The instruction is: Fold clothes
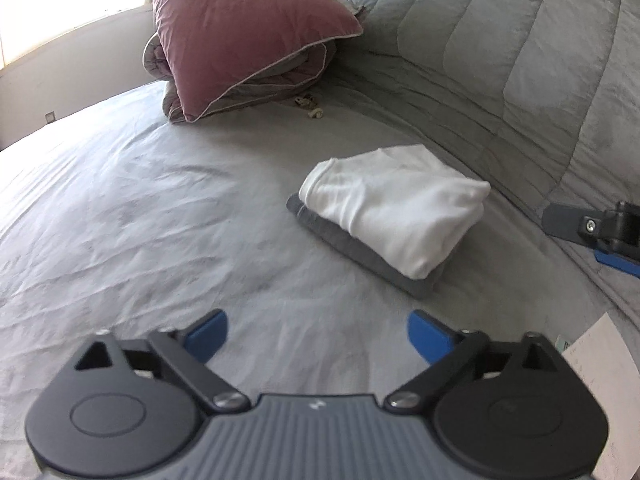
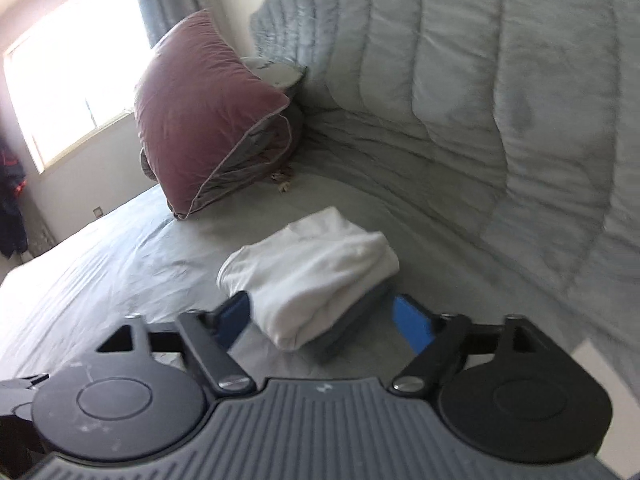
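Both sets of jaws gape wide, nothing between the pads: left gripper [image 1: 317,338] hangs well short of the stack, right gripper [image 2: 326,318] much closer. Ahead of them the folded white garment [image 1: 394,206] sits on a grey folded one [image 1: 362,258], on the bed sheet [image 1: 140,208]. Risk, I'd say: a careless blue finger [image 2: 414,322] clips the near corner and the loose white fold slumps open.

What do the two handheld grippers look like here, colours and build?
Both match. The left gripper and right gripper each have a ribbed grey body with a small white mark at centre, flanked by two round black discs. Black linkage arms with silver screws run out to blue fingers. No cables, hands or sleeves are in view.
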Motion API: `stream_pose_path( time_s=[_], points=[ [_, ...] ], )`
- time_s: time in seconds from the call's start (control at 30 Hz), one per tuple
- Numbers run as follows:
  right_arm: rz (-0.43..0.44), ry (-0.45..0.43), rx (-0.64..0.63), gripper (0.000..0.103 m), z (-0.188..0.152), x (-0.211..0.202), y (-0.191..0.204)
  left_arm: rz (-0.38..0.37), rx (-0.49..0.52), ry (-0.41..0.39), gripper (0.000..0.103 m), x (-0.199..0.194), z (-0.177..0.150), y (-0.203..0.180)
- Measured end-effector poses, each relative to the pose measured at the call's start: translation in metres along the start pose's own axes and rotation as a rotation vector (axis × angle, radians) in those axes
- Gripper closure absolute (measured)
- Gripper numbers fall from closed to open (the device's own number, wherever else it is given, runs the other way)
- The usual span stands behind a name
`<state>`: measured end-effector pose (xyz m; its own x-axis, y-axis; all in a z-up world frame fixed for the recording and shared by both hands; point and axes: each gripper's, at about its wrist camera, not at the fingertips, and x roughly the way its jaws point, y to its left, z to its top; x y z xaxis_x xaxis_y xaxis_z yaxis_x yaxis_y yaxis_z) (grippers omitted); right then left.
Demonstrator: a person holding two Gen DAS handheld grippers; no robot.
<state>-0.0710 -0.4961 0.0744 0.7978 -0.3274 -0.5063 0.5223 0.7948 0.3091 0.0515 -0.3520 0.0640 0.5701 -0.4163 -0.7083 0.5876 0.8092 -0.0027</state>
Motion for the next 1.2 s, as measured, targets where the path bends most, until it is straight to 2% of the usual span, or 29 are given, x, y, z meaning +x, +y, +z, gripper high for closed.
stream_pose_path(
  time_s=[0.03,0.1,0.17,0.3,0.4,0.67,1.2],
  points=[
    [0.000,-0.001,0.005,0.000,-0.004,0.000,0.000,0.007,0.006,0.002,0.001,-0.001,-0.001,-0.001],
    [-0.017,0.003,-0.015,0.000,-0.012,0.003,0.001,0.031,0.015,0.019,0.001,0.001,-0.002,-0.003],
    [-0.060,0.076,-0.047,0.000,-0.014,0.014,-0.001,0.075,0.022,0.057,0.001,0.008,-0.002,-0.005],
    [-0.113,0.140,0.013,0.000,-0.013,0.027,-0.013,0.112,0.044,0.036,0.001,0.012,-0.003,-0.008],
    [-0.139,0.162,0.027,0.000,-0.009,0.032,-0.017,0.084,0.020,0.041,0.001,0.017,-0.003,-0.007],
    [-0.132,0.149,-0.003,0.000,-0.008,0.029,-0.012,0.011,-0.026,0.055,0.001,0.026,-0.002,-0.008],
    [-0.102,0.149,-0.039,0.000,-0.006,0.024,0.002,0.005,-0.009,0.064,0.001,0.022,0.000,-0.003]
  ],
)
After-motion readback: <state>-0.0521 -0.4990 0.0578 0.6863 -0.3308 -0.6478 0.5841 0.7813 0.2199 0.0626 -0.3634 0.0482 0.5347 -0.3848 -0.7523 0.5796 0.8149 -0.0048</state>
